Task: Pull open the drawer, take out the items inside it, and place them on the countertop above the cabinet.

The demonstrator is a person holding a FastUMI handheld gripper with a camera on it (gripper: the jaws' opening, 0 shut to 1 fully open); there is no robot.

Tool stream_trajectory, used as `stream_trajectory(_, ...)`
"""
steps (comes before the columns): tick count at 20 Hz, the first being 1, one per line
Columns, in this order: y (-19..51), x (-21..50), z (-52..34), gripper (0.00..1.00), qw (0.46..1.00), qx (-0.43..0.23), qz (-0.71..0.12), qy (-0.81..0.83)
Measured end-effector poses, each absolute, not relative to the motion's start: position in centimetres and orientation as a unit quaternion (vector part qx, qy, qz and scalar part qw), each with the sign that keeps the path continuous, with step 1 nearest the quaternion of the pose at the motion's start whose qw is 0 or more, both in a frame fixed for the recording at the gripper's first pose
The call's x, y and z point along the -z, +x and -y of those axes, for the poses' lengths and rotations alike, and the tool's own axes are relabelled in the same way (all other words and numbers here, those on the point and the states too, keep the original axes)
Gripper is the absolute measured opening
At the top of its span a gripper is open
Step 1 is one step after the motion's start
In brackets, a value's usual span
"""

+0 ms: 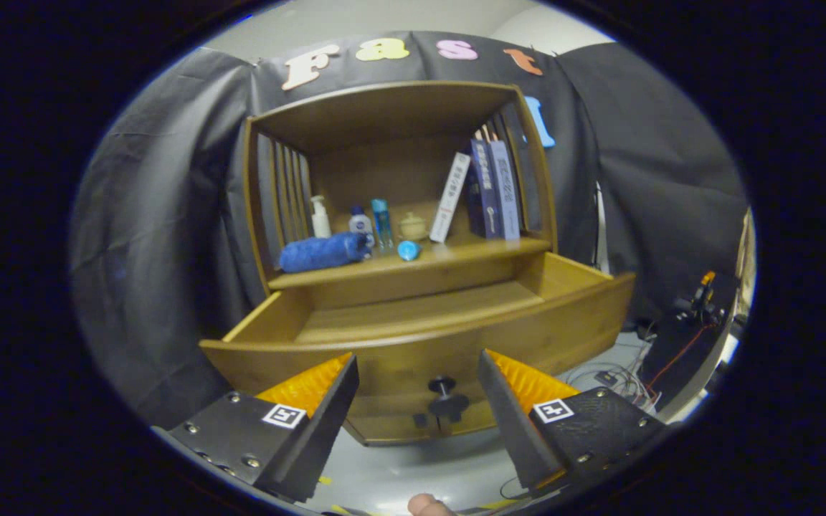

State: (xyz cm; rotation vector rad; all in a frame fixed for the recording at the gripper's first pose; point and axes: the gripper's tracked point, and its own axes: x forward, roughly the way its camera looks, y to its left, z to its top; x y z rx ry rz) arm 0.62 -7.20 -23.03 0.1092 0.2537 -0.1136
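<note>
A wooden cabinet stands ahead with its drawer (420,337) pulled open; the inside I can see is bare wood. The drawer's dark round knob (445,401) sits on the front panel, between and just beyond my fingers. My gripper (416,376) is open with nothing between its fingers, a short way back from the drawer front. On the countertop (456,256) above the drawer lie a blue rolled cloth (323,252) and a small blue round item (409,250).
At the back of the countertop stand a white pump bottle (320,216), two small bottles (370,226), a small yellowish jar (413,226) and several books (488,190). Cables and a device (696,301) lie on the floor to the right. A fingertip (427,506) shows below the gripper.
</note>
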Motion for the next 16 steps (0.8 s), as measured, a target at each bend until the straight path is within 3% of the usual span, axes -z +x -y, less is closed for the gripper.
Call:
stream_trajectory(5, 1.6, 24.8, 7.6, 1.0, 0.986, 0.063, -0.137, 0.072)
stream_trajectory(11, 3.6, 24.2, 8.3, 0.99, 0.995, 0.054, -0.079, -0.021)
stream_trajectory(16, 4.4, 24.4, 6.3, 0.99, 0.998, 0.012, -0.053, -0.028)
